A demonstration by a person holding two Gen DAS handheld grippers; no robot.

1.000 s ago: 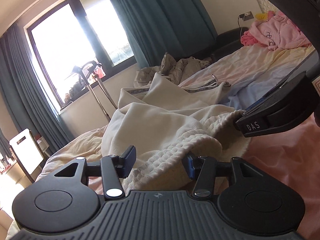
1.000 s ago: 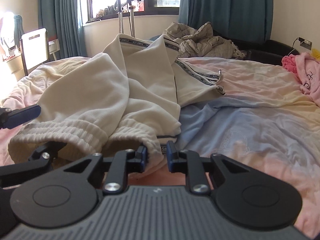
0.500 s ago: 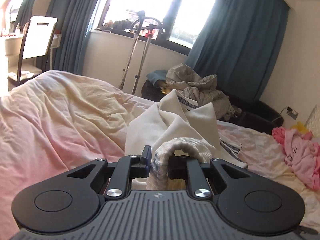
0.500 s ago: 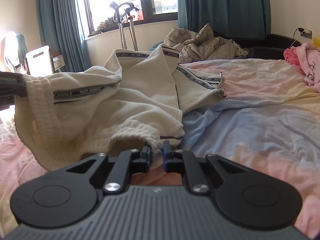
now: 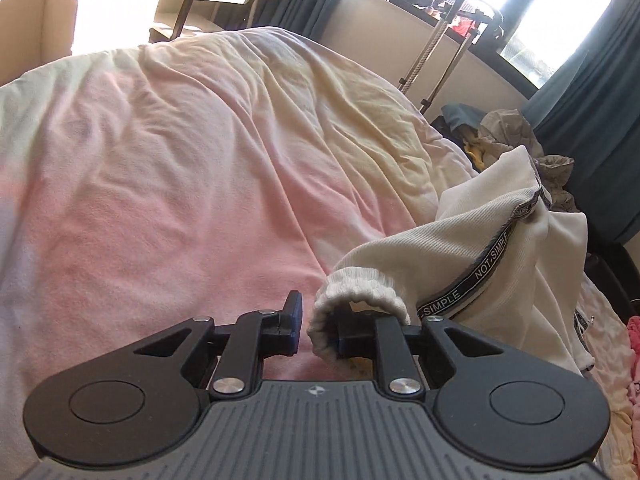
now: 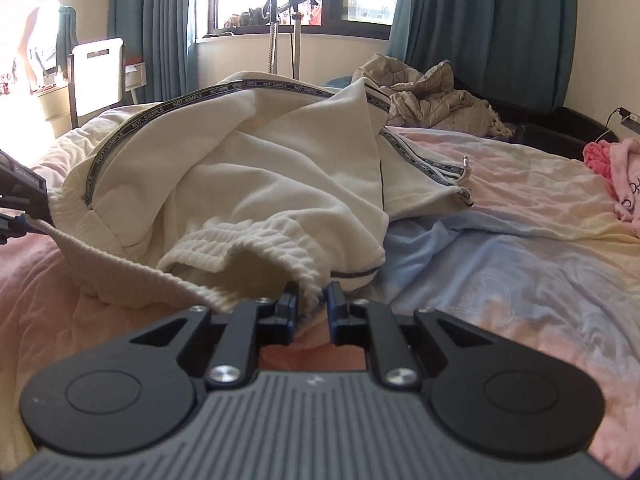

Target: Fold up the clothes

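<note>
Folds of the cream garment (image 6: 256, 168) hide most of its shape; it lies heaped on the bed (image 6: 500, 240), and whether the ribbed openings are cuffs or a waistband cannot be told. A dark tape printed "NOT-SIMPLE" (image 5: 486, 270) runs along its seams. In the left wrist view the left hand-held gripper (image 5: 318, 326) has a ribbed edge (image 5: 360, 296) looped over its right finger, with the other finger standing clear of the cloth by a narrow gap; the jaws are slightly parted, and whether they pinch the fabric cannot be told. In the right wrist view the right hand-held gripper (image 6: 313, 304) has its jaws nearly together with a gathered elastic hem (image 6: 256, 248) sitting between the tips, though the actual contact is hidden behind the fingers. At that view's left edge the other tool is cut off, holding the ribbed edge out sideways.

Around the garment, the pink and blue bedcover is rumpled. A pink garment (image 6: 616, 172) lies at the far right, partly out of frame. Beyond the bed sit a crumpled grey quilt (image 6: 436, 100), teal curtains (image 6: 480, 24), a garment steamer stand (image 6: 286, 12) by the window, and a white chair (image 6: 98, 76) washed out by glare.
</note>
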